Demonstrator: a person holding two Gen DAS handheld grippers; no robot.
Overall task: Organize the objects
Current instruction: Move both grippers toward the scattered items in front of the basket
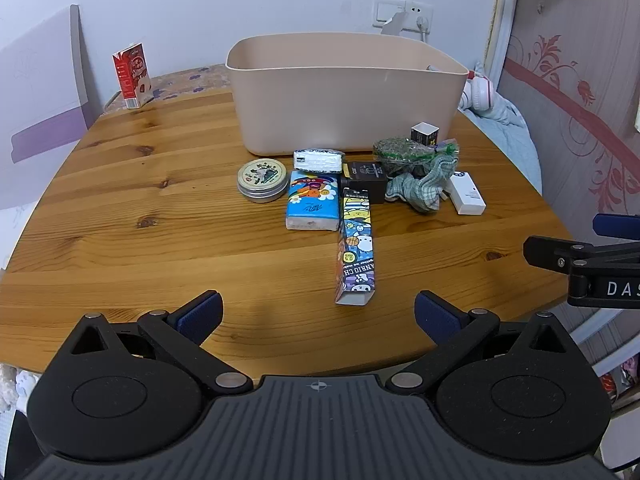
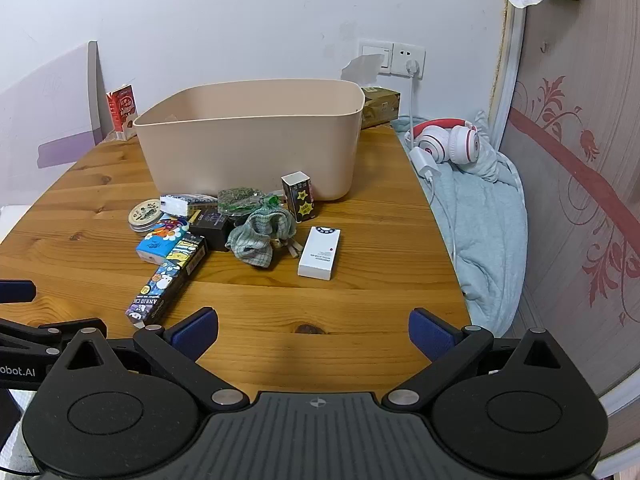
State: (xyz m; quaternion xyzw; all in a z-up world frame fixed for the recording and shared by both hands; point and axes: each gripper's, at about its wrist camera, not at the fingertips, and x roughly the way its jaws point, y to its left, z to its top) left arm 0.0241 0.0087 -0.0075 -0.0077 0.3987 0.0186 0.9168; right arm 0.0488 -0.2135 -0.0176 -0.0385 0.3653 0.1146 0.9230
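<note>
A beige bin (image 1: 344, 92) (image 2: 256, 136) stands at the back of the round wooden table (image 1: 140, 208) (image 2: 360, 300). In front of it lie a round tin (image 1: 262, 180) (image 2: 145, 211), a blue tissue pack (image 1: 312, 200) (image 2: 162, 242), a long cartoon box (image 1: 356, 246) (image 2: 166, 280), a black box (image 1: 365, 176) (image 2: 212, 226), a green checked cloth (image 1: 424, 184) (image 2: 260, 240), a white box (image 1: 466, 193) (image 2: 320, 253) and a small black carton (image 1: 425, 133) (image 2: 300, 196). My left gripper (image 1: 318, 316) and right gripper (image 2: 314, 334) are open and empty at the near edge.
A red milk carton (image 1: 133, 75) (image 2: 122, 111) stands at the table's back left. Red-and-white headphones (image 2: 448, 144) lie on a blue blanket (image 2: 488, 240) right of the table. A wall socket (image 2: 408, 60) with a cable is behind the bin.
</note>
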